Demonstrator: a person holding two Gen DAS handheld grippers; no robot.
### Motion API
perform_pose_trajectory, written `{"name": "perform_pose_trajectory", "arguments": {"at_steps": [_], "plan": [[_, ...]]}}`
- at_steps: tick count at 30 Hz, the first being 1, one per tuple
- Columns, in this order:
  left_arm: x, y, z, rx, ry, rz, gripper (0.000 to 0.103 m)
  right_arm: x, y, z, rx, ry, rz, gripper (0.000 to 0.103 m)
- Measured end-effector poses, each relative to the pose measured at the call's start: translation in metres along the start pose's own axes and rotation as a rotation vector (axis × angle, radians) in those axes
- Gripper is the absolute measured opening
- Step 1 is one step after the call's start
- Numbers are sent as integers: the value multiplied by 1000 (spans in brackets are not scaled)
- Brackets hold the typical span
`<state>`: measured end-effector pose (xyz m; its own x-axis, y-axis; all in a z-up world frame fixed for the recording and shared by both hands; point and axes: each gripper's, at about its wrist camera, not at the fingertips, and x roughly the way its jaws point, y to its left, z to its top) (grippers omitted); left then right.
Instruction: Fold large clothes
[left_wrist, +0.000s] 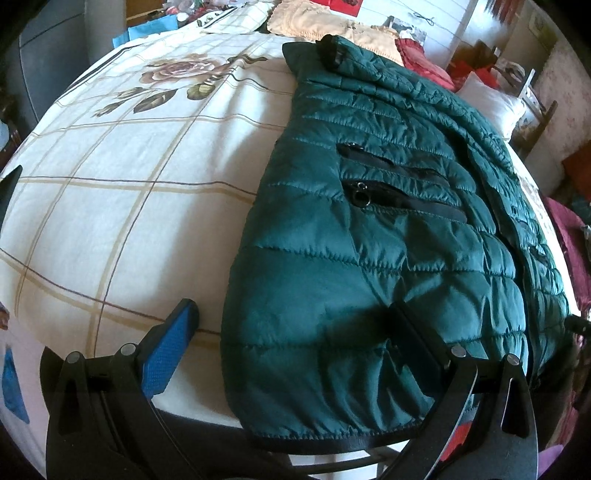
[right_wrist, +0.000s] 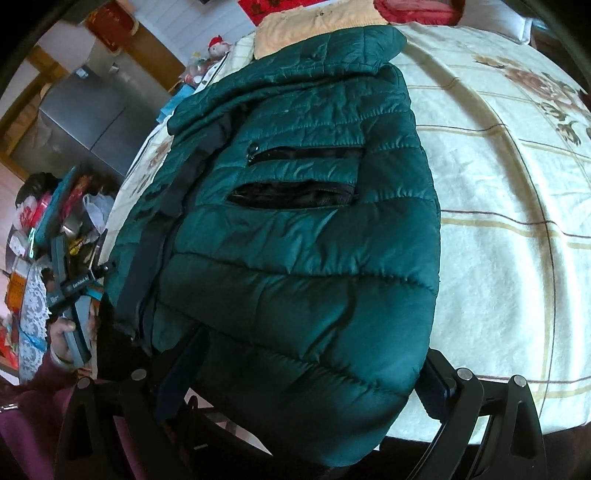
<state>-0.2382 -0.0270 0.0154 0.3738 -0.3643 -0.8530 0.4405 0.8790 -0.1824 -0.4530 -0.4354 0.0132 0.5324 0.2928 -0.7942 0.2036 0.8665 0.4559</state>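
A bed (left_wrist: 122, 206) spread with a cream checked sheet printed with roses carries a dark green quilted jacket (left_wrist: 388, 251) lying flat, its hem nearest the fingers, and beyond its far end lie a peach cloth (left_wrist: 314, 18) and a white pillow (left_wrist: 495, 103).

Two close wrist views from the hem, sharing the jacket (left_wrist: 388, 229).

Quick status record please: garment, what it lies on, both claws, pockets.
garment: green puffer jacket, spread flat, hem toward the cameras
surface: checked floral bedsheet
left claw: open, fingers wide apart at the hem corner, not gripping
right claw: open, fingers astride the hem, no clear grip
pockets: two black zipped pockets on the front panel
beyond the collar: peach cloth
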Motion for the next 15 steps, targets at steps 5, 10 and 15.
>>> {"name": "perform_pose_trajectory", "arguments": {"at_steps": [5, 10, 15], "plan": [[0, 0, 0, 7, 0, -1, 102, 3, -1, 6, 16, 4, 22, 100], [1, -2, -1, 15, -12, 8, 102, 4, 4, 5, -29, 6, 12, 100], [1, -2, -1, 27, -14, 5, 102, 7, 14, 4, -109, -13, -34, 77]]}}
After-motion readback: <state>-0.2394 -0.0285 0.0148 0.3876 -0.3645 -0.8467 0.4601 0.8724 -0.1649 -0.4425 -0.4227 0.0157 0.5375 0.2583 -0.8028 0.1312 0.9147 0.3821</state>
